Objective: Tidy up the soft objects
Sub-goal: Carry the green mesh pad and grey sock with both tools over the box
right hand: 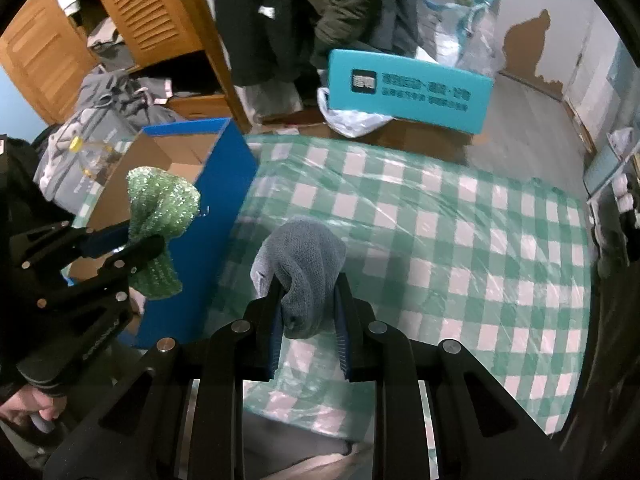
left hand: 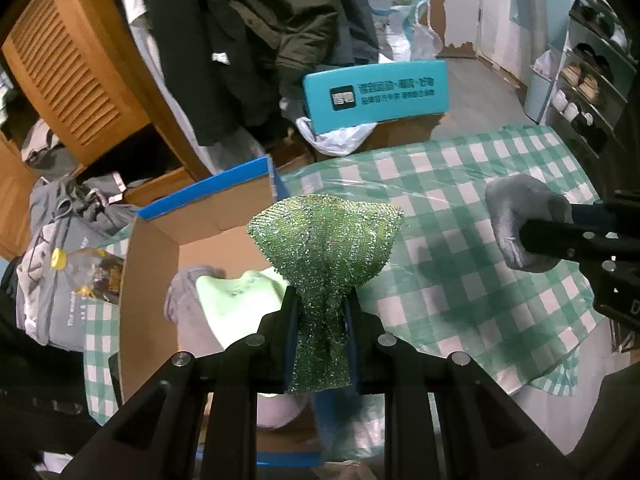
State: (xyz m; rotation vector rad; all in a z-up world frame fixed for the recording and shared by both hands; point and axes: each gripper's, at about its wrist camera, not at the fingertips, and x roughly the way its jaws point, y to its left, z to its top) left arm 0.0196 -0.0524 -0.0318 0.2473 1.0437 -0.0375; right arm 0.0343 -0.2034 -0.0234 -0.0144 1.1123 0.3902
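The left gripper pinches a sparkly green mesh cloth above the open cardboard box already holding soft items; the right gripper grips a grey knitted cloth above the checked counter. Both await dropping.

Box contents half hidden behind green mesh cloth

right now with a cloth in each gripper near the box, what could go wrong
The green sparkly mesh cloth flares wide above the left gripper, so it may snag the cardboard box rim. The right gripper pinches only a fold of the grey knit cloth, which might slip out over the checked tablecloth.
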